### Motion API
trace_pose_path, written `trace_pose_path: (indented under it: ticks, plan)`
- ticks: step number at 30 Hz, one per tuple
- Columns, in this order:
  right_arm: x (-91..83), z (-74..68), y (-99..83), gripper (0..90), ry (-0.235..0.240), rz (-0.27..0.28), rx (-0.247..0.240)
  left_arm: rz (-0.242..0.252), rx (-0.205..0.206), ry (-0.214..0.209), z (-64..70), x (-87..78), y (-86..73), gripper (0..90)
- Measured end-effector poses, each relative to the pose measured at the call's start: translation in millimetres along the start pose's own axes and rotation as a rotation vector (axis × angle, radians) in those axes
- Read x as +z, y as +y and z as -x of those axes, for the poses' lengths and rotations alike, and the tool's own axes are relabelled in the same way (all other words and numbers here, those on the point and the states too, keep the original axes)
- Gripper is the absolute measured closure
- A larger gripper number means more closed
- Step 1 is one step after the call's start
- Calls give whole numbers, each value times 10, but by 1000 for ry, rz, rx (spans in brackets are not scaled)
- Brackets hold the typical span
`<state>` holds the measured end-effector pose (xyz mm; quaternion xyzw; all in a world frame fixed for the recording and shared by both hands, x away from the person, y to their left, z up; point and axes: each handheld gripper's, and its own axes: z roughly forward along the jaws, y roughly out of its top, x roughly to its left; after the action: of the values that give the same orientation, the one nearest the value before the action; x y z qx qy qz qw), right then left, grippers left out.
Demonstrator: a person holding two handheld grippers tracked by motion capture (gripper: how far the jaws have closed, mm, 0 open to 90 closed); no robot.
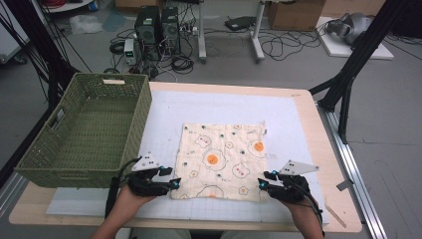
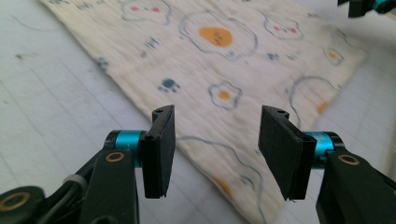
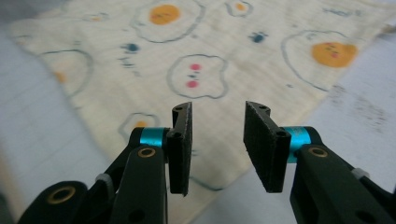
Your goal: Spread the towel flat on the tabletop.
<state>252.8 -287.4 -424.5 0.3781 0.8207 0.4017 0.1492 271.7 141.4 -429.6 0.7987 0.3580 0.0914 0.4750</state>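
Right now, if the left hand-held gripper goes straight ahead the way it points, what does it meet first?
Probably the cloth: the left hand-held gripper is open, aimed over the cloth's near corner. Its height above the cloth is unclear.

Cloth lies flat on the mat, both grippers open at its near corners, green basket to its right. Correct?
Not quite: the high view shows the green basket left of the cloth, not right. The rest holds: left gripper and right gripper are open at its near corners.
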Motion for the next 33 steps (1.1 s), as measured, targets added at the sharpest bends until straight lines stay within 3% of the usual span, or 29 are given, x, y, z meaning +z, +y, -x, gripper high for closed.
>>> trace_pose_path:
  ticks: [2, 5, 8, 10, 13, 17, 20, 25, 28, 30, 33]
  plan:
    - [76, 31, 7, 630, -19, -40, 15, 19, -13, 27, -33, 31, 52, 467]
    - [194, 2, -15, 650, -52, -132, -13, 65, -19, 49, -39, 57, 127, 471]
    - [163, -10, -15, 887, -61, -157, -47, 82, -23, 59, -63, 114, 192, 473]
    - [124, 9, -27, 891, -62, -173, -41, 88, -30, 73, -93, 161, 235, 473]
    - [41, 13, -59, 887, -111, -203, -58, 106, -50, 96, -140, 250, 302, 477]
    - [-32, 63, -96, 679, -89, -127, -7, 109, -52, 140, -203, 399, 400, 477]
    - [-79, 82, -70, 606, -97, -62, 6, 123, -66, 180, -291, 482, 496, 478]
    - [-74, 106, -53, 570, -97, -23, 12, 148, -115, 216, -446, 626, 669, 466]
    - [-50, 113, -46, 565, -92, -26, 13, 127, -114, 244, -547, 743, 759, 467]
    - [-36, 120, -39, 562, -88, -23, 11, 122, -144, 265, -629, 832, 793, 469]
    - [-30, 115, -27, 558, -85, -17, 8, 76, -146, 291, -732, 984, 799, 482]
